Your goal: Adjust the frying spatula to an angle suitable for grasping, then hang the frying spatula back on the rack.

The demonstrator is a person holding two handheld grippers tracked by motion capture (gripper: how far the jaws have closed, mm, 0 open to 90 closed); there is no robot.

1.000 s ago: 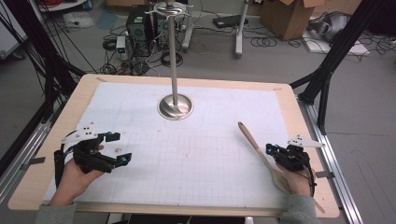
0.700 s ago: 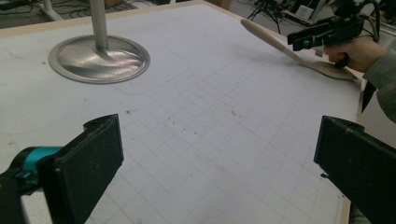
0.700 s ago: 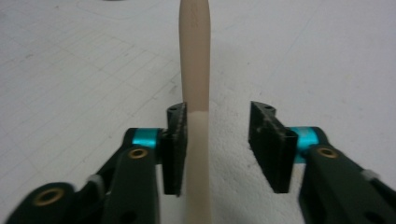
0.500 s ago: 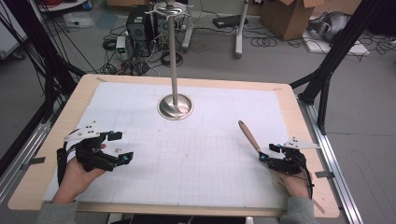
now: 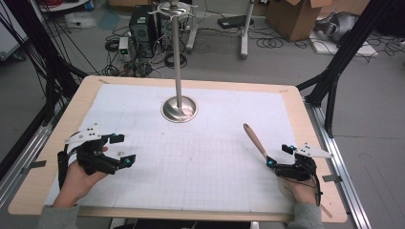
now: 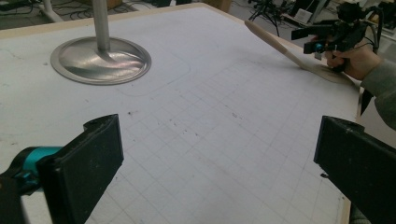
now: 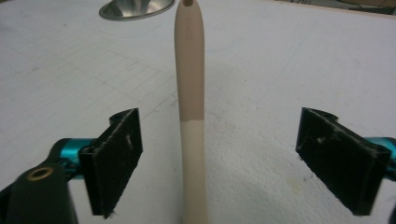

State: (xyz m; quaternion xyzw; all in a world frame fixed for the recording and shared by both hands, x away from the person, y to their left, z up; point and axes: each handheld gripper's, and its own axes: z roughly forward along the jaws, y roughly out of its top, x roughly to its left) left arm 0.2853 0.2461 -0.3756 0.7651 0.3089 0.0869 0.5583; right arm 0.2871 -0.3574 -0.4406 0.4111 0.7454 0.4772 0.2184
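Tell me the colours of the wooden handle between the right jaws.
Two-tone: the wooden handle is tan-brown along its far part and paler cream nearer the camera, clearest in the right gripper view.

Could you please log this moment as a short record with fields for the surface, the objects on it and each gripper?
surface: white gridded mat on a wooden table
stand: metal pole on a round base, far centre of the mat
utensil: wooden spatula, handle pointing away from the person, lying between the right gripper's fingers, neither touching it
left gripper: open, holding nothing, above bare mat
right gripper: open, straddling the spatula handle
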